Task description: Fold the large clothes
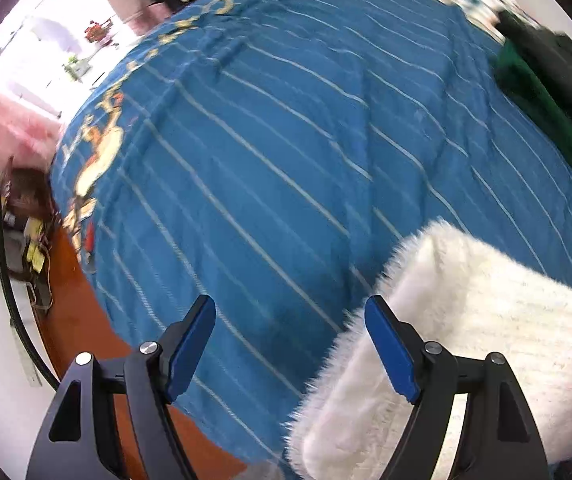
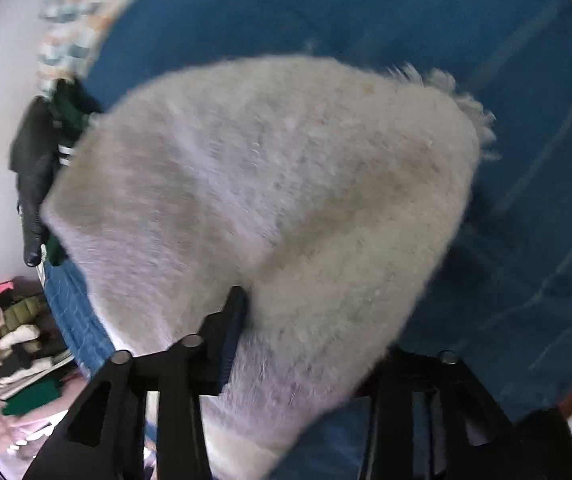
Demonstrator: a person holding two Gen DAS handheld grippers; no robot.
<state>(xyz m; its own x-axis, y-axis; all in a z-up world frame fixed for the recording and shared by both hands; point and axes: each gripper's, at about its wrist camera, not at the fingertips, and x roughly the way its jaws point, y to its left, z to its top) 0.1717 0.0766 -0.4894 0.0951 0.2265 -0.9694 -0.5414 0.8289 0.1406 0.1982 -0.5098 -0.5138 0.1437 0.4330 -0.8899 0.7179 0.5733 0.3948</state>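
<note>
Holding state, left gripper (image 1: pixel 290 344): the two blue pads (image 1: pixel 191 344) stand spread wide, with nothing between them; it hangs above the blue striped bedcover (image 1: pixel 265 152).
Holding state, right gripper (image 2: pixel 286 332): only the left finger (image 2: pixel 231 332) shows, pressed against the white fluffy garment (image 2: pixel 269 200); the other finger is hidden under the fabric, so it cannot be told if the jaws are pinching it.
Garment, right wrist view: the white fluffy garment drapes over the right gripper and covers most of the view, raised above the bedcover (image 2: pixel 506 80); a fringe of longer fibres stands out at its far right edge.
Garment, left wrist view: the same garment (image 1: pixel 486 340) lies on the bedcover, just right of the left gripper, with a folded edge facing the gripper's right pad.
Bedcover: blue with thin white stripes and a yellow printed figure at its left edge; it is the ground for everything else.
Dark clothes (image 1: pixel 546 92): a green and a black piece at the far right edge of the bedcover.
Clothes pile (image 2: pixel 17 344): off the bedcover, low at its left side, mixed colours, blurred.
Floor (image 1: pixel 85 320): orange-brown, beside the left edge of the bedcover.
</note>
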